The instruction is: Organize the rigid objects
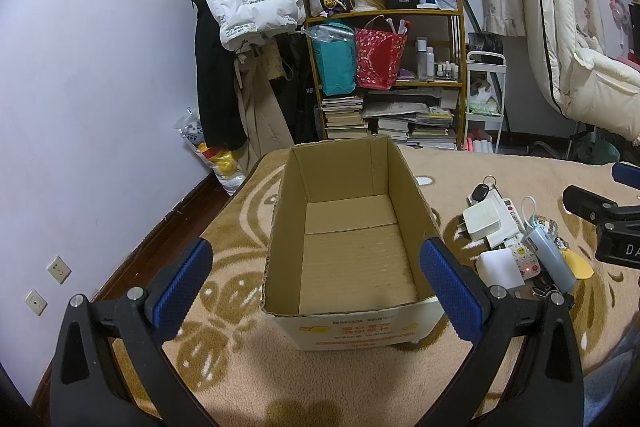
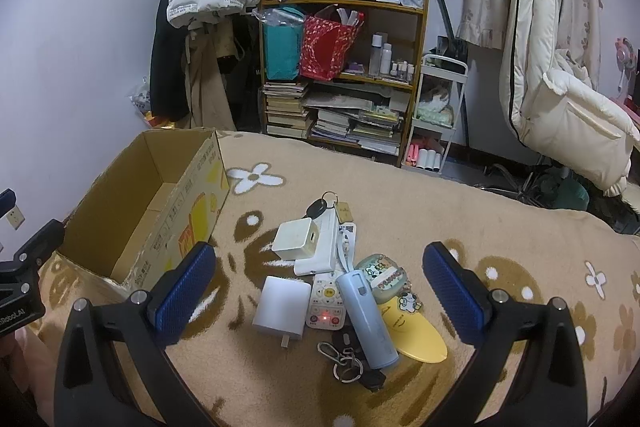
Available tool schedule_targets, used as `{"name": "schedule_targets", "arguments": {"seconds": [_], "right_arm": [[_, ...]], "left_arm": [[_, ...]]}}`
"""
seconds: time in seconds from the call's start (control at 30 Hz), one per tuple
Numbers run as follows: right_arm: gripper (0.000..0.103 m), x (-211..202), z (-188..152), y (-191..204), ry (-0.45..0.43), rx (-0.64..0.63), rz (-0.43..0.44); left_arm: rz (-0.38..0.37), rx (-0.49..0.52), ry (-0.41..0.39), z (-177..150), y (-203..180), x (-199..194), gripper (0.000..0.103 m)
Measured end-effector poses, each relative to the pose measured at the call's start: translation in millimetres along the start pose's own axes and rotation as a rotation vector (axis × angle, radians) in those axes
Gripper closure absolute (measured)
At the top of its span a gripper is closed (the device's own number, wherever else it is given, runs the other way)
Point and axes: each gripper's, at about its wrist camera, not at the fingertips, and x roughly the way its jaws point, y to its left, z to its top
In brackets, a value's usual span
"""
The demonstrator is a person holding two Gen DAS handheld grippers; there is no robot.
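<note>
box [image 1: 352, 247] empty btwn spread left tool [image 1: 316, 281]; gadget pile [image 2: 336, 291] btwn spread right tool [image 2: 320, 287].

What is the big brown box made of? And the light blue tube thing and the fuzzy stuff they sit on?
The box looks like plain corrugated cardboard: matte brown walls, rough cut edges, folded flaps on the bottom. The light blue tube seems to be smooth hard plastic or painted metal; its slight sheen doesn't settle which. The blanket looks like soft plush fleece, with a fuzzy nap.
</note>
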Motion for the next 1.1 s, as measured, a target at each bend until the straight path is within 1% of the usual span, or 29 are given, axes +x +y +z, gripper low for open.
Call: {"name": "schedule_targets", "arguments": {"seconds": [0.2, 0.47, 0.57, 1.1], "right_arm": [[0.0, 7.2, -7.5, -0.6, 0.006, 0.004, 0.0], [0.0, 2.8, -2.4, 1.2, 0.006, -0.017, -0.009], [0.0, 2.0, 0.9, 0.4, 0.009, -0.005, -0.003], [0.0, 0.6, 1.3, -0.4, 0.008, -0.011, -0.003]], "left_arm": [[-0.005, 0.004, 0.004, -2.8, -1.4, 1.6, 0.001], [-0.008, 0.004, 0.01, -5.0, -1.8, 3.6, 0.0], [-0.008, 0.002, 0.011, -4.4, -2.7, 3.5, 0.001], [-0.006, 0.0, 0.015, -4.5, -2.1, 4.8, 0.001]]}}
